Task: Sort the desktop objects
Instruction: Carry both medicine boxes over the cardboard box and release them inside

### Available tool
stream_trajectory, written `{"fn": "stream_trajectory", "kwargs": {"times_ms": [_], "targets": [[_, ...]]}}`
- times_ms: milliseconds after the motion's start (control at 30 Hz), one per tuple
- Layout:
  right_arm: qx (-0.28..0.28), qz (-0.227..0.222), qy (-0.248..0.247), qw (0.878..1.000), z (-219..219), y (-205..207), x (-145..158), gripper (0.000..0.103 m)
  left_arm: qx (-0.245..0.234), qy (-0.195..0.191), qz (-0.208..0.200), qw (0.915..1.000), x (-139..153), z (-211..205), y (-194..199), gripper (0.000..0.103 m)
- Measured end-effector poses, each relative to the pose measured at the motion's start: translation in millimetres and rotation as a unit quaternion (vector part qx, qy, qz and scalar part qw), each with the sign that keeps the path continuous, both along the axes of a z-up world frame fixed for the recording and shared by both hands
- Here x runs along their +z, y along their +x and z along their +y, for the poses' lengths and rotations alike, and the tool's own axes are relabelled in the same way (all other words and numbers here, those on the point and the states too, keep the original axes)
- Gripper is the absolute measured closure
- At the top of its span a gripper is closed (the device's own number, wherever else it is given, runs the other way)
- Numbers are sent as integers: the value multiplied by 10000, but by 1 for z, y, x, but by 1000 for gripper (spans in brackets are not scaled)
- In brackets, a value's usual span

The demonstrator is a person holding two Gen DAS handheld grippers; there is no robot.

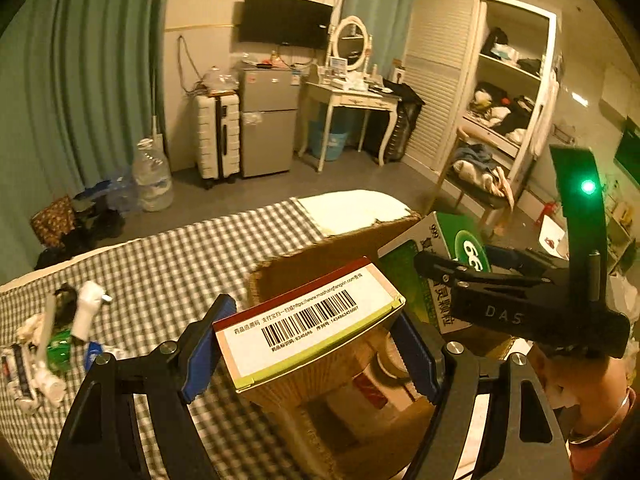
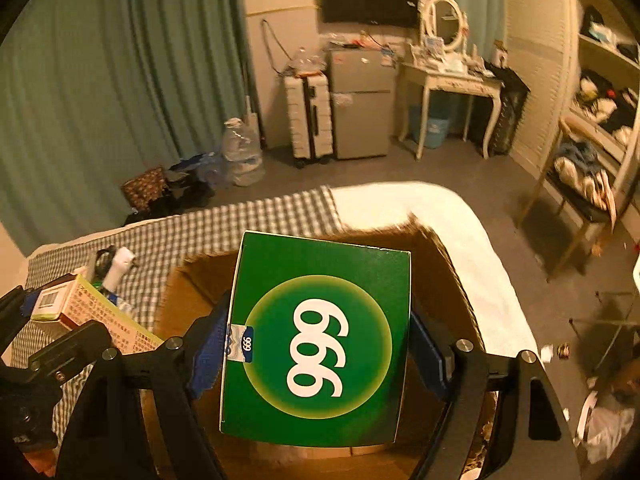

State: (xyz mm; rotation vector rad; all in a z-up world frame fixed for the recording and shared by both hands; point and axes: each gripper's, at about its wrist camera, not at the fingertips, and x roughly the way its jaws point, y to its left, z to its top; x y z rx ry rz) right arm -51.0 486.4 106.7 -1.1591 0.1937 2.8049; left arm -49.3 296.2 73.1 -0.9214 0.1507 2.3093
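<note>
My left gripper (image 1: pixel 310 350) is shut on a white medicine box (image 1: pixel 308 322) with a barcode, a red edge and a green edge, held over the open cardboard box (image 1: pixel 320 256). My right gripper (image 2: pixel 320 356) is shut on a green medicine box (image 2: pixel 320 340) printed with 999, also above the cardboard box (image 2: pixel 448 256). In the left wrist view the green box (image 1: pixel 460 240) and the right gripper show at the right. The white box (image 2: pixel 80 304) appears at the left of the right wrist view. Other small boxes lie inside the cardboard box.
A pile of small items (image 1: pixel 56 340), among them a white bottle and a green packet, lies on the checked cloth (image 1: pixel 180 264) at the left. A white towel (image 1: pixel 352 208) lies behind the cardboard box. Beyond the bed stand a suitcase, a small fridge and a dressing table.
</note>
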Motion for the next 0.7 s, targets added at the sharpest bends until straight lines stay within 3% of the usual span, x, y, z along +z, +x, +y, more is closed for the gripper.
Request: {"fn": "stream_trajectory", "kwargs": {"times_ms": [133,267,400,433,500,533,700], "targets": [[-115,-114,-81,9998,18,1,-14,24,-51,-102,196,9997,-3,18,4,24],[-213,-162,-155,9995,32,4,-22,24,-229,189,0,9996,3,26,4,24],[-160,-186,-230,9994,36,7,-23,22,-70,-61,33,10000,1,33,2,21],[-142,-178,-205,9995,36,7,-22,22,-4,-120,14,9999,0,33,2,16],[-234,-97,-26,9997,33,11,-15,20,144,-141,-47,9998,0,27,1,7],[-284,-77,43,9996,31,13,-12,16,224,-115,-67,9997,1,23,1,6],[-300,85,75,9995,23,20,9,15,531,-37,-41,9986,17,-13,-3,5]]}}
